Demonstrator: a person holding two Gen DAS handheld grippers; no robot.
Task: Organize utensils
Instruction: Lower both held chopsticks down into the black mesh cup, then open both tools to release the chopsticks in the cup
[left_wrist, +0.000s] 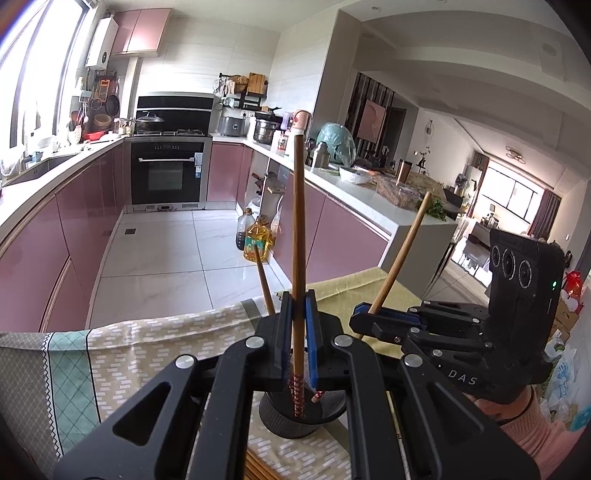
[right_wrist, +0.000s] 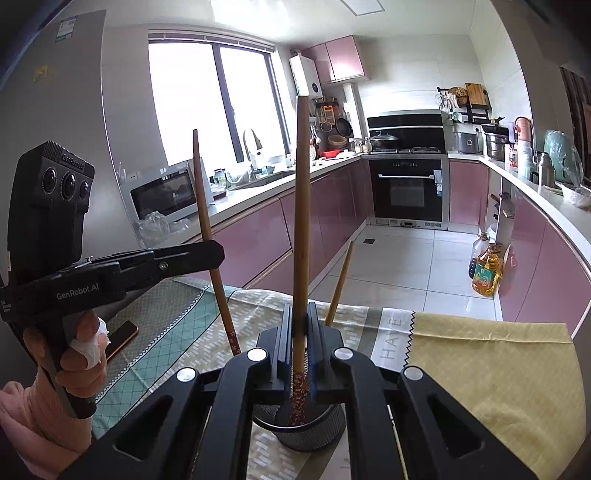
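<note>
In the left wrist view my left gripper (left_wrist: 297, 299) is shut on an upright wooden chopstick (left_wrist: 298, 221). Its red patterned end reaches down into a black mesh cup (left_wrist: 288, 424) on the table. To the right, my right gripper (left_wrist: 364, 314) is shut on a second chopstick (left_wrist: 402, 254) that tilts right. In the right wrist view the right gripper (right_wrist: 300, 310) clamps that chopstick (right_wrist: 302, 206) over the cup (right_wrist: 325, 432). The left gripper (right_wrist: 216, 254) holds its chopstick (right_wrist: 205, 210) at the left. A third chopstick (right_wrist: 341, 280) leans free in the cup.
A patterned tablecloth (left_wrist: 147, 350) and a yellow cloth (right_wrist: 498, 369) cover the table. A phone (right_wrist: 122, 338) lies at the left, near the hand that holds the left gripper. Beyond the table edge are the kitchen floor, pink cabinets and oil bottles (right_wrist: 485, 273).
</note>
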